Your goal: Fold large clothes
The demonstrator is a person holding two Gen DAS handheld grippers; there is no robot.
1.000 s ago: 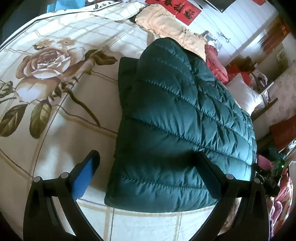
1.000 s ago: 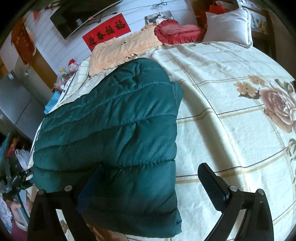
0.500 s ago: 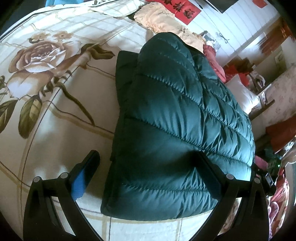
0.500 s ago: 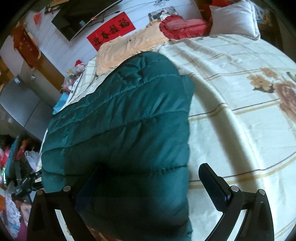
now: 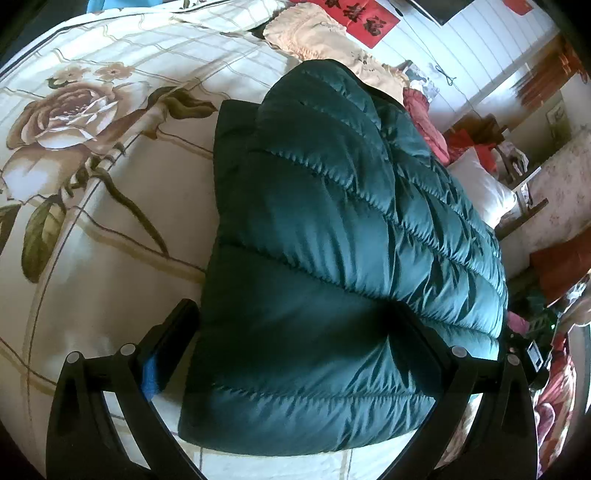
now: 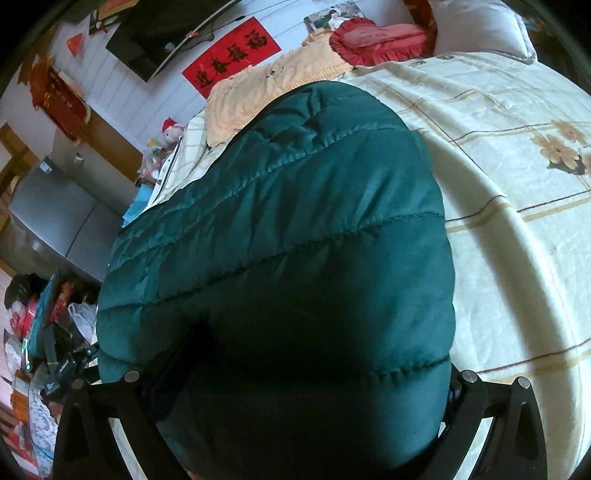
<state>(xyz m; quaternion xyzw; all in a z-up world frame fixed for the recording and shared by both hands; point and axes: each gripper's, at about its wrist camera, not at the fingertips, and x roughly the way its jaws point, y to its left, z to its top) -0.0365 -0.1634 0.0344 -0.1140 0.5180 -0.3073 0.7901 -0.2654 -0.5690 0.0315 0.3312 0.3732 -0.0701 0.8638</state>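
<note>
A dark green quilted puffer jacket (image 5: 332, 240) lies folded on the bed; it also fills the right wrist view (image 6: 295, 240). My left gripper (image 5: 295, 325) is open, its jaws straddling the jacket's near corner: one finger (image 5: 173, 332) on the sheet beside it, the other pressed into the padding. My right gripper (image 6: 310, 369) is open wide around the jacket's opposite near corner, its fingertips mostly hidden under the fabric.
The bed has a cream sheet with rose prints (image 5: 66, 118). A peach blanket (image 6: 258, 85), red cushion (image 6: 373, 37) and white pillow (image 6: 476, 26) lie at the headboard end. Clutter sits off the bed's edge (image 6: 44, 332).
Both grippers have moved forward onto the jacket. Their open jaws now straddle its near corners, and the jacket fills more of each view.
</note>
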